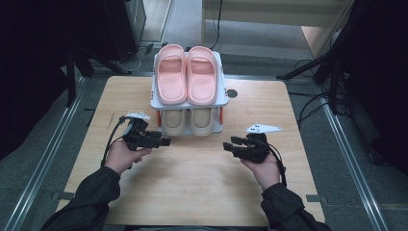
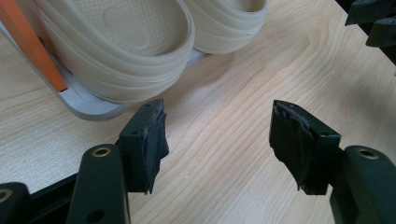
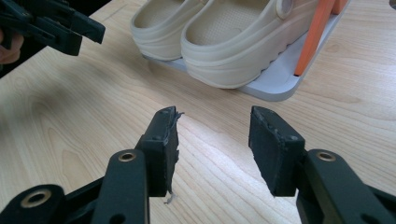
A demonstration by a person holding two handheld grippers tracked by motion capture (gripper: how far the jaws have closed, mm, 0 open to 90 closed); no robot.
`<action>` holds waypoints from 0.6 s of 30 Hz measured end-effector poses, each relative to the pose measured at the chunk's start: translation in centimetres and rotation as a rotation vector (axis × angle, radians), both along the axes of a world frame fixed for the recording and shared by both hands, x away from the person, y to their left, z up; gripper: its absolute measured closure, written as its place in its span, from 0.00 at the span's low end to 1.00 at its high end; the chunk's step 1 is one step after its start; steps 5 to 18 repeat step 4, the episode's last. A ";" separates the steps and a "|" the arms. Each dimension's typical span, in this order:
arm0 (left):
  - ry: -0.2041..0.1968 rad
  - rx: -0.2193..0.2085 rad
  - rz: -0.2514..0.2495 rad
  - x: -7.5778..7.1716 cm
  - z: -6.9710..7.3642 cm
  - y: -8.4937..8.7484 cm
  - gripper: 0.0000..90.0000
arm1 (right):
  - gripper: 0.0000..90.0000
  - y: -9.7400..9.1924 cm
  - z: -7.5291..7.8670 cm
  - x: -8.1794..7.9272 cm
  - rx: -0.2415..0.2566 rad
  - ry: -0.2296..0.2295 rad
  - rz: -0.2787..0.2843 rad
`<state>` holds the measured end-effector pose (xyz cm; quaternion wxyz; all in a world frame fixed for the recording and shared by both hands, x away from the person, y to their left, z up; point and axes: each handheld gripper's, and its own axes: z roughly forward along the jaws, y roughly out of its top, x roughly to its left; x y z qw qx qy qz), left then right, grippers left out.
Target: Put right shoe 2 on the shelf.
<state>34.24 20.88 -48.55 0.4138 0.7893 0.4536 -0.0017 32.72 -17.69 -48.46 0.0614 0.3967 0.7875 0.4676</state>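
Wooden table [image 1: 192,192] lies bare between both grippers' parted jaws.

Pink slippers [image 1: 186,72] atop shoe rack [image 1: 223,98]

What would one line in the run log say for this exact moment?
left gripper: open, empty | right gripper: open, empty | beige slippers: lower shelf of rack | pink slippers: top shelf | both grippers: over table, facing inward
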 end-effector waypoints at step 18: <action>-0.024 -0.002 0.000 -0.1 0.1 -0.1 0.38 | 0.58 -0.1 0.0 0.1 0.002 -0.004 -0.003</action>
